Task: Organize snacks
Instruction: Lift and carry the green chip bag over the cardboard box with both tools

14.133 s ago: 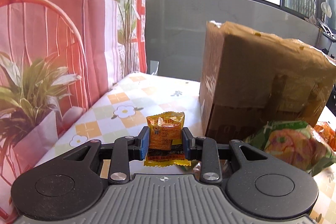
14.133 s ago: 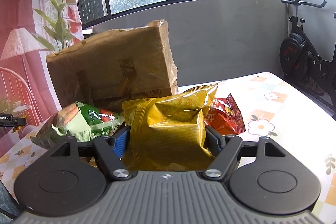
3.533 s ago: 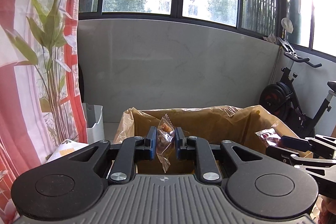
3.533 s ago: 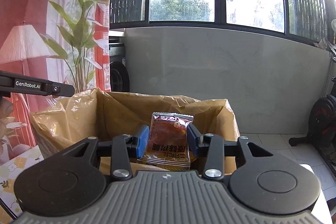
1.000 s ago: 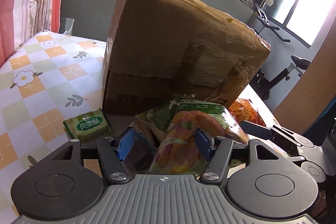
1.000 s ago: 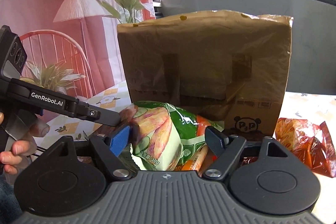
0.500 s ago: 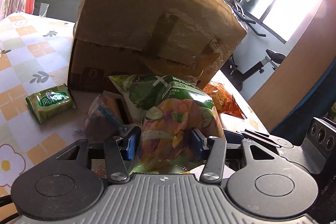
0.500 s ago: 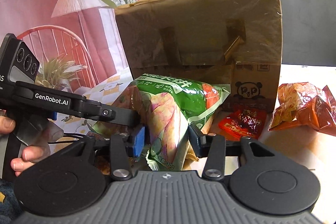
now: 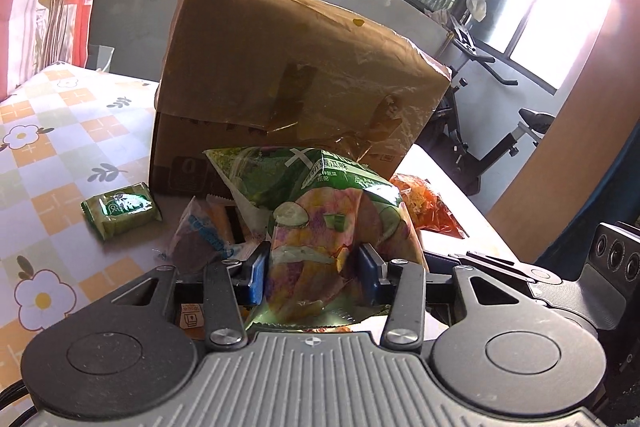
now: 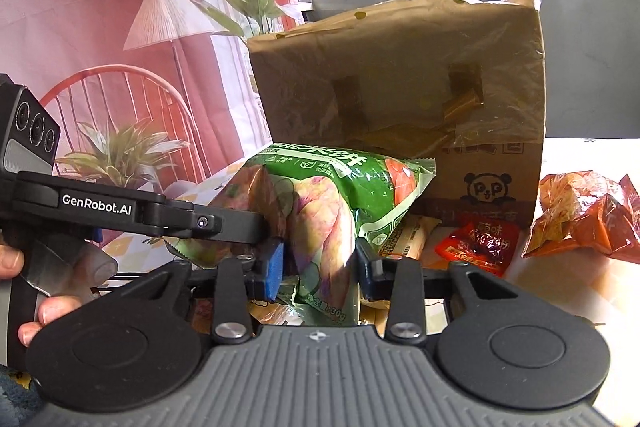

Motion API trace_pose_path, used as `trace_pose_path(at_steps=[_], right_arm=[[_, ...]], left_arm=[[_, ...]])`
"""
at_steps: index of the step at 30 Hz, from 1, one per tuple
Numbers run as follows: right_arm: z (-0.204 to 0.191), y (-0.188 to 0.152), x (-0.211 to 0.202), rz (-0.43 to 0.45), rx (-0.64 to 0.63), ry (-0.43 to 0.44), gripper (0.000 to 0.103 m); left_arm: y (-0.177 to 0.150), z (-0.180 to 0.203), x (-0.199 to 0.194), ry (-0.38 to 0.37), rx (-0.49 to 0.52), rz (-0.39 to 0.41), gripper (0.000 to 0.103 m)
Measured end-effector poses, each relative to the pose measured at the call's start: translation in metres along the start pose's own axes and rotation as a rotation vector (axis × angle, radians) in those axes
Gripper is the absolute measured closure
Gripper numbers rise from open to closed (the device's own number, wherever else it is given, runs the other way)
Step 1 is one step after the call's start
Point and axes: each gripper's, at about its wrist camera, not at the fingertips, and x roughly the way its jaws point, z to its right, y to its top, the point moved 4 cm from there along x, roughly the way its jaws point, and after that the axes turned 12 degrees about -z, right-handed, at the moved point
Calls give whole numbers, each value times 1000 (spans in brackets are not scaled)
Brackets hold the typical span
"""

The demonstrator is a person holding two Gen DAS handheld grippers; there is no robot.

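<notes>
Both of your tongs are clamped on the same green snack bag [image 9: 320, 211]: the left gripper [image 9: 316, 271] has just been closing and its blue pads press the bag's near end, and the right gripper [image 10: 318, 269] has pinched down on the bag's other end, creasing the foil. In the right wrist view your left gripper's arm reaches in from the left and meets the bag just beside the right one's blue pad [image 10: 274, 265], so the two tools sit very close together. Your hand [image 10: 24, 291] shows at the left edge of that view.

Right behind the bag stands the big cardboard box [image 9: 288, 83], wrapped in brown paper and tape, and its near wall blocks the way straight ahead. Small packets crowd the tabletop [image 9: 48, 155] around the bag: a pale blue-and-white wrapper [image 9: 200, 235] touches the bag's left side, a small green packet [image 9: 122, 207] lies apart further left, a red packet [image 10: 478, 239] lies at the foot of the box, and a crumpled orange bag [image 10: 580, 215] sits near the tabletop's right edge. A beige packet [image 10: 408, 235] is partly hidden under the green bag.

Bare checked cloth shows to the left of the box, toward the tabletop's left edge and far left corner. An exercise bike [image 9: 492, 131] stands beyond the right edge.
</notes>
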Motion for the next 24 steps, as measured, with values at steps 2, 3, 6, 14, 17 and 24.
trace_pose_path(at_steps=[2,3,6,14,17,24], right_arm=[[-2,0,-4,5,1,0,64],[-3,0,-6,7,1,-1,64],[-8,-1,-11,13,-2,-5,64],[-24,2,-34,63,-37,0,64],[-31,3,-43,87,-49,1,64],[-42,8,-63,135,-80,-5,64]], left_arm=[[-1,2,-3,3,1,3,55],[-2,4,-4,5,2,5,55],[-3,7,-10,9,3,13,55],[-9,15,-35,7,10,67,55],[-10,22,-48,11,25,95,55],[-10,29,-62,-4,37,137,55]])
